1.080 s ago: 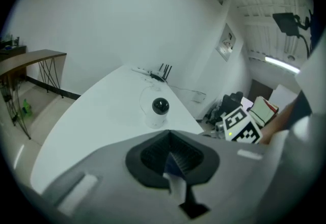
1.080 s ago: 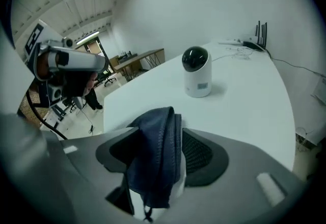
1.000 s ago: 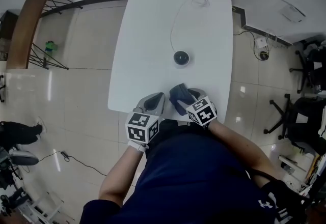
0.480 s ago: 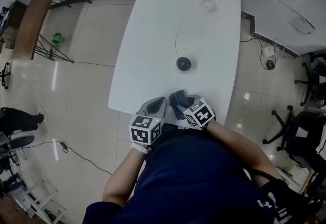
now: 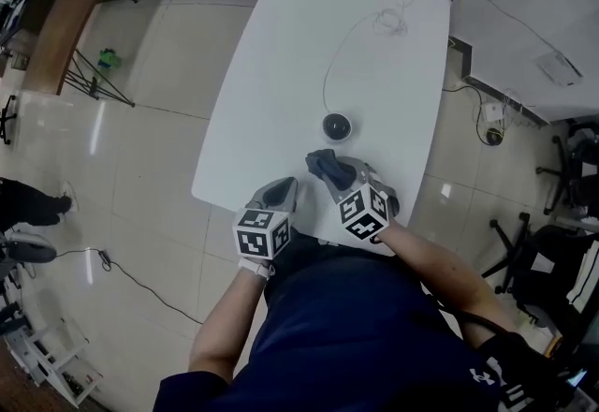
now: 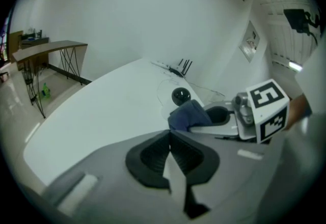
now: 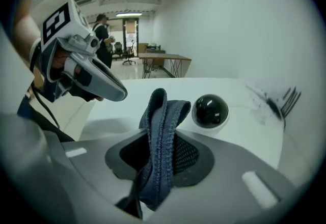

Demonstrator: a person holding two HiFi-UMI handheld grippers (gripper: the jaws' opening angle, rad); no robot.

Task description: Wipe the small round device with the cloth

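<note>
Right gripper, jaws just closing on the cloth, should press it squarely onto the centre-frame device; left gripper clamped, empty.

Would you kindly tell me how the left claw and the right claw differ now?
The left claw is shut on nothing; the right claw pinches the dark blue cloth, its jaws having just been closing on it. The left claw is at the near edge of the white table; the right claw reaches further toward the small round black device. Both are grey with marker cubes.
</note>
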